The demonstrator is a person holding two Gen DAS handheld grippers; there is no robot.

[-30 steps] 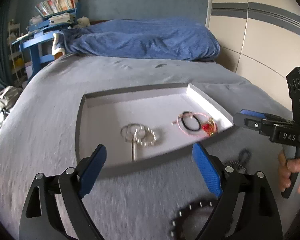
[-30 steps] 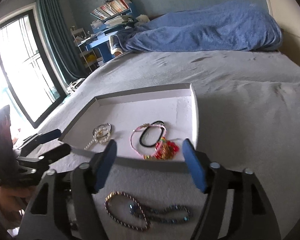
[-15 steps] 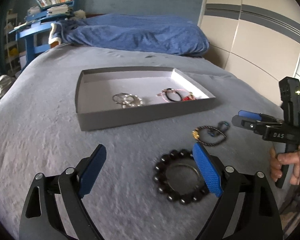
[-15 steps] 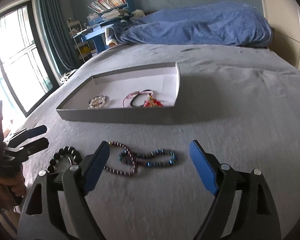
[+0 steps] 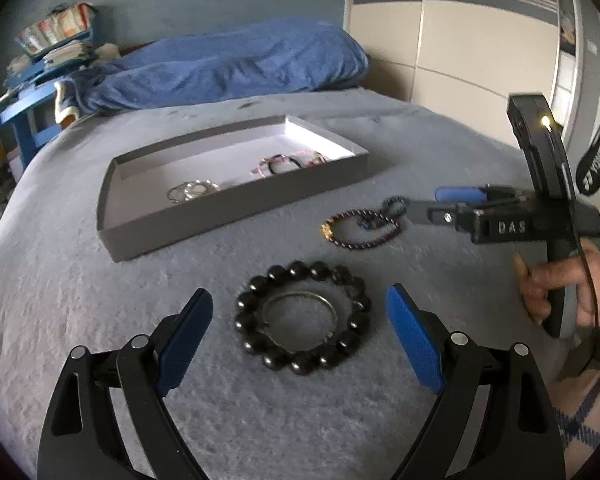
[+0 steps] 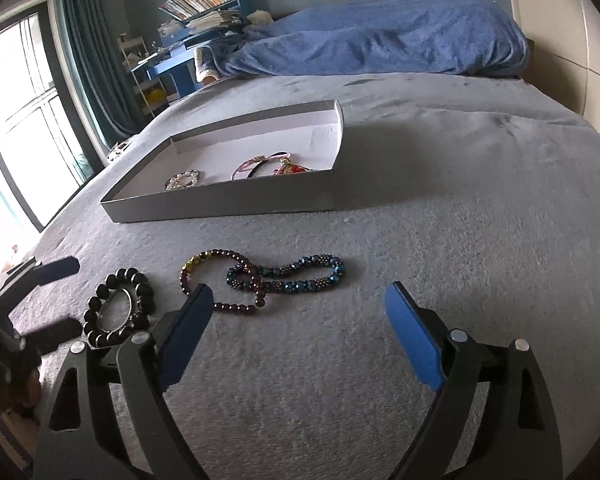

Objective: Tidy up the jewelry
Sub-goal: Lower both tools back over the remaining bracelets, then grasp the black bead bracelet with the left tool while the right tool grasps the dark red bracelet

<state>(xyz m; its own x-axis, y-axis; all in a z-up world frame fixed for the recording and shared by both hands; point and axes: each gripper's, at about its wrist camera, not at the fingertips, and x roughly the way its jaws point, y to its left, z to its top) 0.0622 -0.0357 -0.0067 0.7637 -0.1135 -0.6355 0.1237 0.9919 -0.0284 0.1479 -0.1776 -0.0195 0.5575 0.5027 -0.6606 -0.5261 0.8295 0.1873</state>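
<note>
My left gripper (image 5: pixel 298 322) stands wide and holds nothing; the black bead bracelet (image 5: pixel 302 317) lies on the grey bedcover (image 5: pixel 80 280) between its fingers, which do not touch it. A thin silver bangle (image 5: pixel 300 314) sits inside this bracelet, so if I close now I may catch only one of them, or the beads may roll away from the pads.

My right gripper (image 6: pixel 298 322) is opening and is also empty. The dark red bead bracelet (image 6: pixel 220 280) and the blue bead bracelet (image 6: pixel 300 274) lie just in front of it, on the near side of the grey tray (image 6: pixel 228 204), and they cross each other. I think lifting one could drag the other and drop it on the cover.

The soft cover may also get pinched together with the beads. In the tray some pieces (image 6: pixel 182 179) lie already; a careless drop could tangle them.
</note>
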